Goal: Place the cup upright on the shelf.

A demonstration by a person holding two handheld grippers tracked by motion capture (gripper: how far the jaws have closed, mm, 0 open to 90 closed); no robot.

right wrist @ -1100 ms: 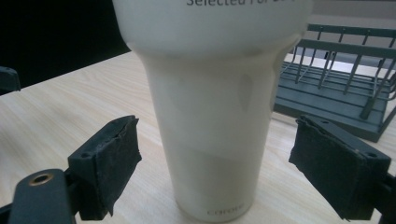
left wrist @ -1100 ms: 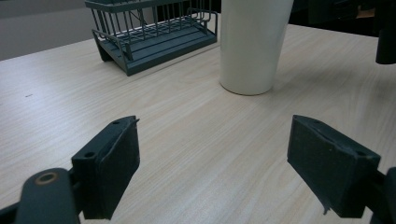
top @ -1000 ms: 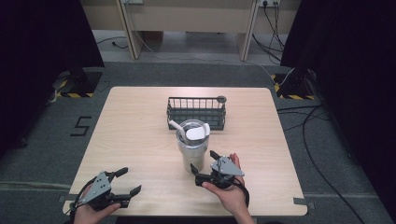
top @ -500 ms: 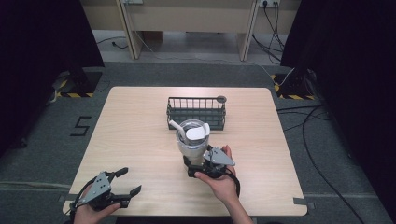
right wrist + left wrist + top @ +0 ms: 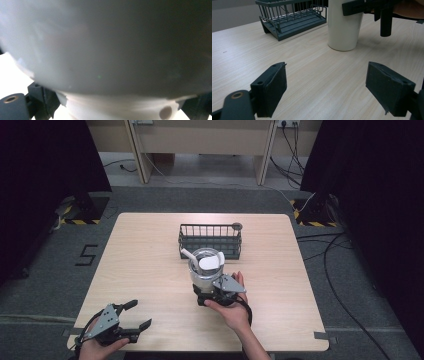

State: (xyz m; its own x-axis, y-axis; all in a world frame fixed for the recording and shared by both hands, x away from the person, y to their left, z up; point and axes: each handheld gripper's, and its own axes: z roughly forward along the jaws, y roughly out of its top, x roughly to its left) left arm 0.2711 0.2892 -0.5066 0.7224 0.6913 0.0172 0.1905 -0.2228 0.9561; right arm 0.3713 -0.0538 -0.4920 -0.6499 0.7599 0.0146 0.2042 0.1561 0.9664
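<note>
we see a pale wood-grain table [image 5: 140, 265] from above. near its middle stands a smooth white tumbler [image 5: 206, 270] with a metal rim, holding a white spoon-like utensil [image 5: 210, 261]. the right gripper [image 5: 214, 292] has its black jaws set around the tumbler's base. just behind it, toward the far edge, sits a dark wire basket [image 5: 210, 240]. the left gripper [image 5: 127, 322] rests at the near left corner, jaws wide apart.

bare table [image 5: 140, 270] ahead of left tool [image 5: 131, 316], white cup [image 5: 206, 270] and wire rack [image 5: 210, 240] blocking centre
</note>
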